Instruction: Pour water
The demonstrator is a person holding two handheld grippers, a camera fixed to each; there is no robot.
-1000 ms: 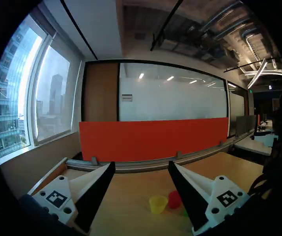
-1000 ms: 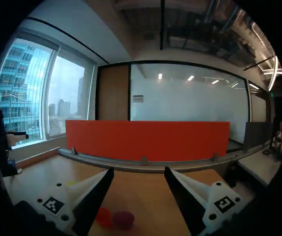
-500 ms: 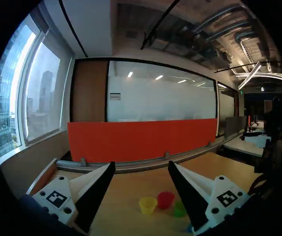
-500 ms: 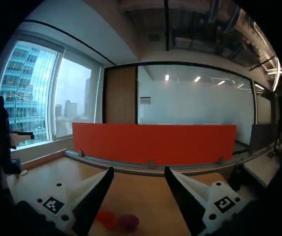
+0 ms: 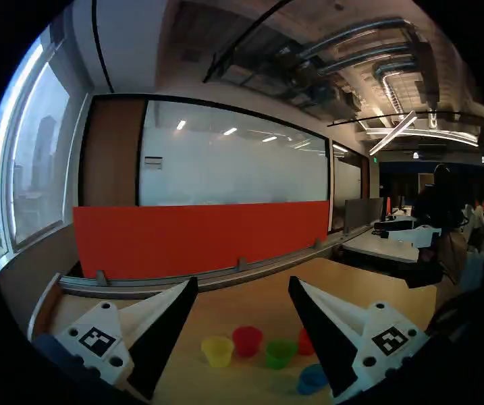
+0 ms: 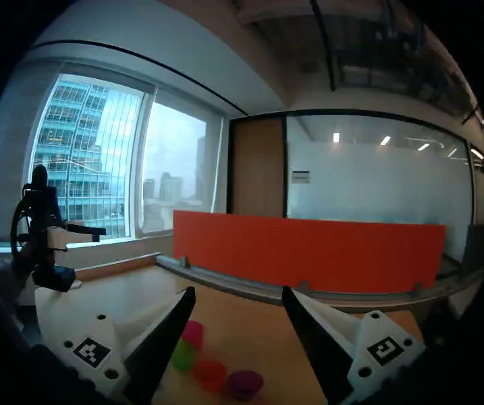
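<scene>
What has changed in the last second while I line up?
The left gripper turned to its right, bringing a blue plastic cup into view beyond the green plastic cup and yellow plastic cup. The right gripper turned to its left, revealing a pink plastic cup. Nothing was grasped. Both grippers stay open, and the cups sit unmoved on the wooden desk.

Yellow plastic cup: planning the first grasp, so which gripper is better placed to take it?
Probably left: the yellow plastic cup lies just ahead, between the fingers of the open left gripper.
</scene>
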